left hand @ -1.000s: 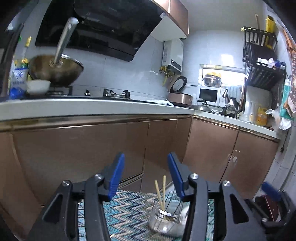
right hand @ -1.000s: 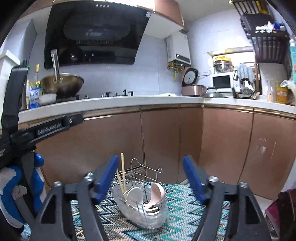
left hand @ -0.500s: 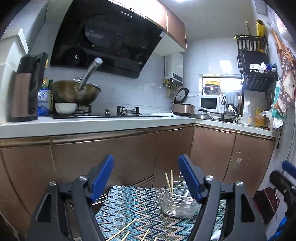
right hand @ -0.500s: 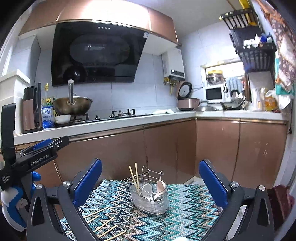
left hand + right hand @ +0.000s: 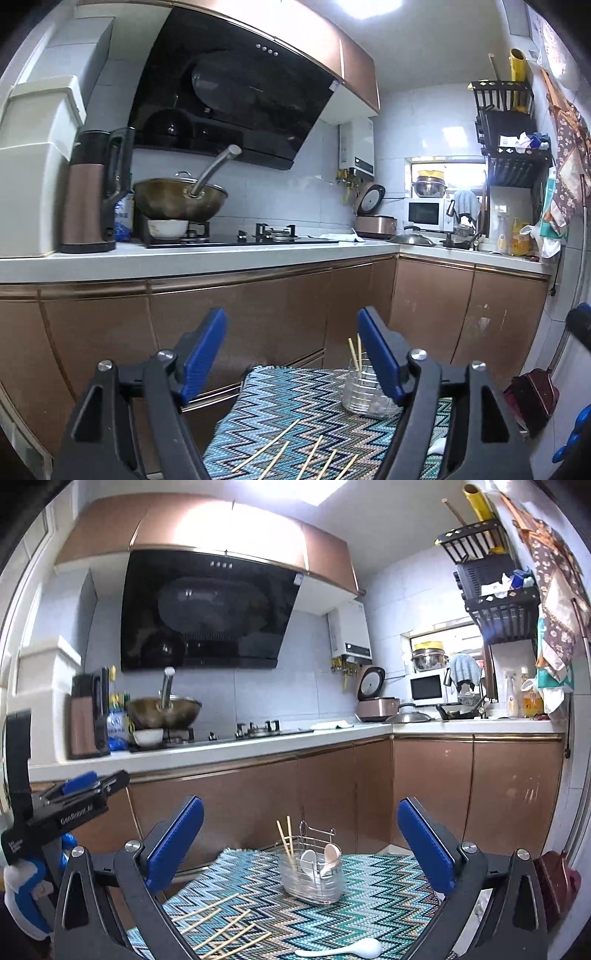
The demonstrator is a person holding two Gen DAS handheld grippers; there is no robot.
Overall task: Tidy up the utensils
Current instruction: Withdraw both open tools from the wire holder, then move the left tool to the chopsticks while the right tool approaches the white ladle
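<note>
Two grippers are hanging wide apart over the zigzag mat [image 5: 332, 919], each holding nothing: the left gripper [image 5: 291, 354] and right gripper [image 5: 300, 843] have both just been spreading. Left of the utensil caddy [image 5: 314, 880], loose chopsticks [image 5: 218, 923] are lying flat; inside it, two chopsticks and spoons are standing; nearer the camera, a white spoon [image 5: 345, 950] is lying.

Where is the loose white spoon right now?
In the right wrist view, the white spoon lies on the zigzag mat, bottom centre, in front of the utensil holder.
</note>
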